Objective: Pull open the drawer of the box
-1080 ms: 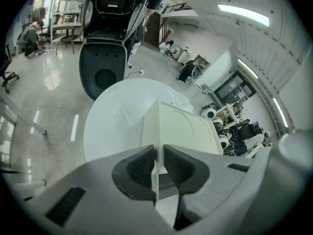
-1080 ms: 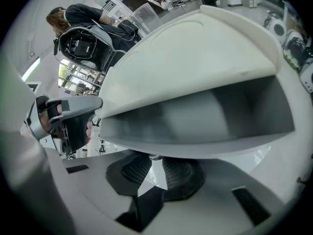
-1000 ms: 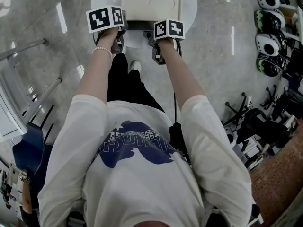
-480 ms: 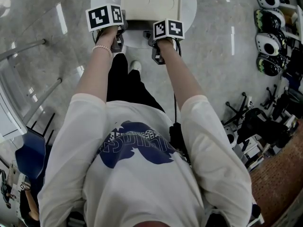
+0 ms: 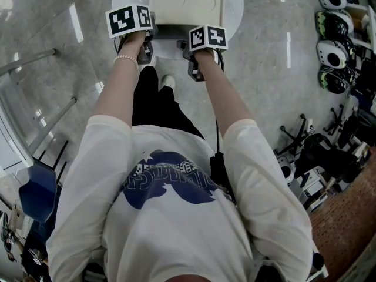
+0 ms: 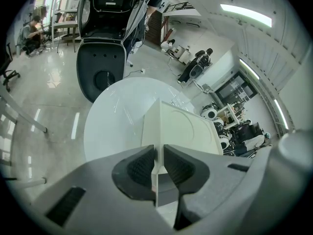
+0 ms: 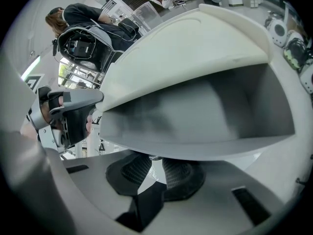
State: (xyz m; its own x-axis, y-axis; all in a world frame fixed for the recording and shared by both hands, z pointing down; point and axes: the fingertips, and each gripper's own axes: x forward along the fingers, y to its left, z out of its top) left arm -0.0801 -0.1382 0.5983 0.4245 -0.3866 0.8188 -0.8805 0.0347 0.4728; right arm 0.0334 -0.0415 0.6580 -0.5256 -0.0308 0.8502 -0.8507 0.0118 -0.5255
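box [image 5: 187,6] sits on a round table [image 5: 235,4], straight ahead of both grippers. left gripper [image 6: 159,155] is clamped on the box's near corner edge. right gripper [image 7: 155,166], beside it, has its jaws nearly together on the lower lip of the drawer [image 7: 205,116], whose grey hollow front fills the space just above them.

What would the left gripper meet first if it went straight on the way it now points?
The box: the left gripper is clamped on its near corner edge, so it would likely just press into that corner.
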